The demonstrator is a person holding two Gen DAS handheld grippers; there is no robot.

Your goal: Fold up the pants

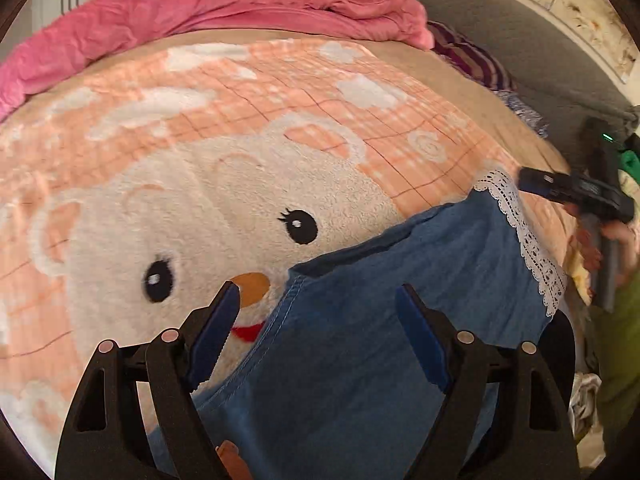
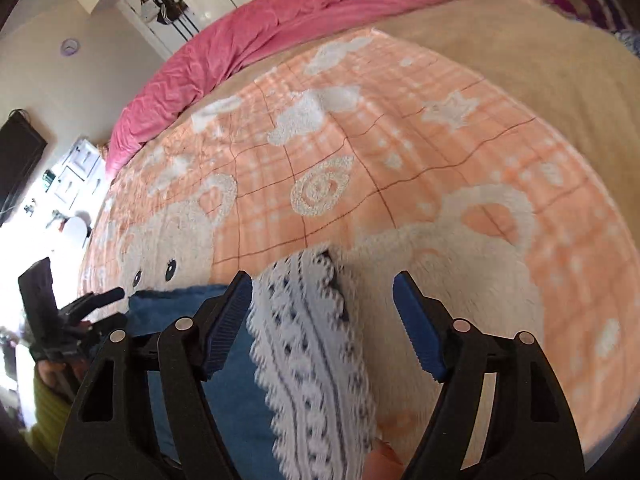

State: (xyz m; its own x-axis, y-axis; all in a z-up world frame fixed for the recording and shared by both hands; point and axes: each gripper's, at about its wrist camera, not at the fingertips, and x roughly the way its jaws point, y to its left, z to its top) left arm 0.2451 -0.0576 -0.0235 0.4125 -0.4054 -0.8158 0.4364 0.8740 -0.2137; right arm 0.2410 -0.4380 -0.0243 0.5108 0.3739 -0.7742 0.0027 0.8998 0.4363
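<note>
Blue pants (image 1: 400, 320) lie on the bed (image 1: 460, 64); both grippers' jaws spread, right gripper (image 2: 322, 320) over the lace hem (image 2: 316, 360), left gripper (image 1: 318, 328) over denim.

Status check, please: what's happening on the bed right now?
Left gripper open, right gripper open. Blue pants flat, lace hem outward. Nothing blocking.
</note>
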